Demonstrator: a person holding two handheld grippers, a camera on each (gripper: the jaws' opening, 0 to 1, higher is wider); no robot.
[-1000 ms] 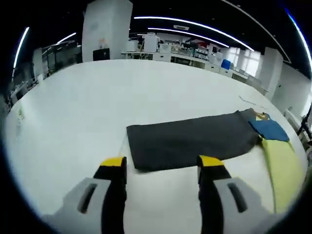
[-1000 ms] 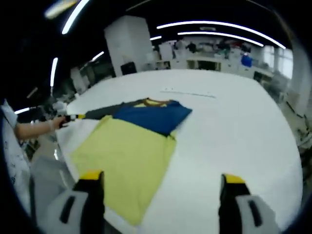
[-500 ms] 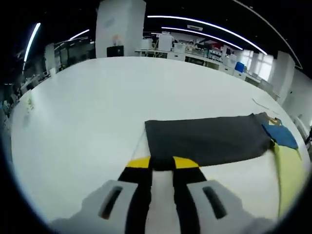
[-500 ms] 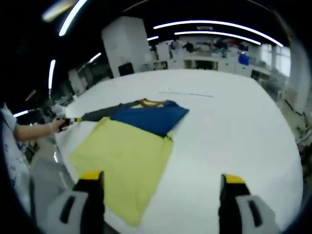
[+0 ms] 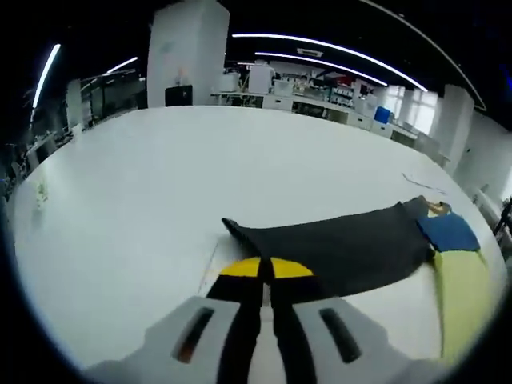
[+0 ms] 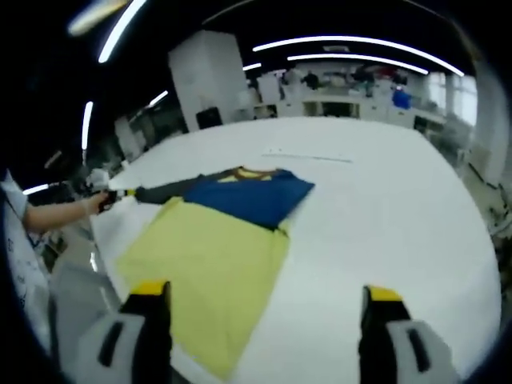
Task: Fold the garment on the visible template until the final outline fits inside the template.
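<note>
**Left fingers pinched on the dark sleeve end, right fingers spread and idle**

Left gripper view: the left gripper (image 5: 266, 268) has its yellow-tipped fingers (image 5: 240, 269) clenched together on the near edge of the garment's dark sleeve (image 5: 336, 250). The sleeve lies flat on the white counter (image 5: 144, 184), its long axis running from the fingers away to the right, toward the blue shoulder panel (image 5: 450, 230) and yellow body (image 5: 456, 296).

Right gripper view: the right gripper (image 6: 260, 300) hangs with fingers (image 6: 150, 290) released, wide apart and holding nothing. The garment (image 6: 212, 256) lies ahead and left of them on the counter (image 6: 384, 208), yellow body nearest, blue panel beyond, sleeve stretching off left to the other gripper, held by a person's hand (image 6: 94, 200). I cannot make out a template outline. Folding the sleeve likely means carrying its held end along that axis toward the body; the left fingers already have it.
</note>
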